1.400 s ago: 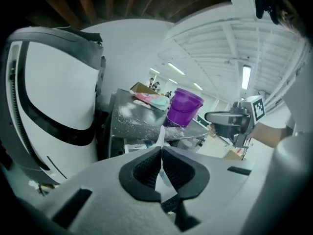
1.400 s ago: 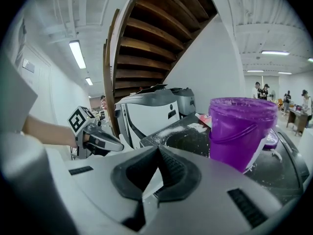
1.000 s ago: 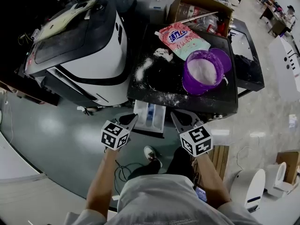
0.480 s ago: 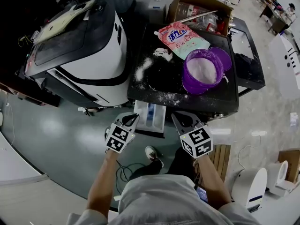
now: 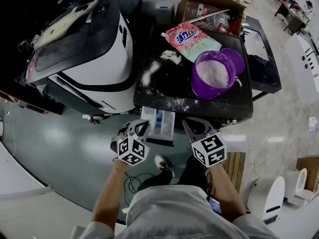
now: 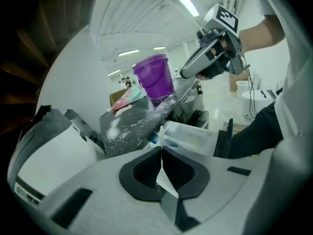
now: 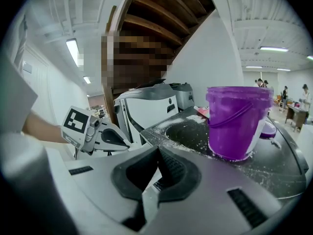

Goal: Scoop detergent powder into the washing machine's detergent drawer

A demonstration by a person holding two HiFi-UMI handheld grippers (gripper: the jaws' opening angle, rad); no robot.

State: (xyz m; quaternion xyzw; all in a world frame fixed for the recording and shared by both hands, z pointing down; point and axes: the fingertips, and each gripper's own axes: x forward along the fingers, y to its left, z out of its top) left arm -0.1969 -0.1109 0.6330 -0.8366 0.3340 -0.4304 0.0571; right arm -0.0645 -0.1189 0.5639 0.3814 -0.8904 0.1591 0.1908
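Observation:
The white detergent drawer (image 5: pixel 159 123) stands pulled out from the front of the black-topped washing machine (image 5: pixel 164 91). On that top sit a purple bucket (image 5: pixel 213 73) holding white powder, its lid (image 5: pixel 235 59) beside it, and a pink detergent bag (image 5: pixel 192 40). My left gripper (image 5: pixel 140 127) hangs just left of the drawer, jaws shut on nothing. My right gripper (image 5: pixel 188 125) is just right of it, also shut and empty. The left gripper view shows the drawer (image 6: pixel 188 136) and bucket (image 6: pixel 155 77) ahead. The bucket (image 7: pixel 237 121) looms close in the right gripper view.
Spilled powder (image 5: pixel 152 73) streaks the machine's top. A white and black machine (image 5: pixel 84 49) stands at the left. A cardboard box (image 5: pixel 209 6) of items sits behind the bag. A wooden pallet (image 5: pixel 233 166) lies on the floor at the right.
My left gripper has shifted a little to the right, toward the drawer, and turned slightly. The right gripper has hardly moved.

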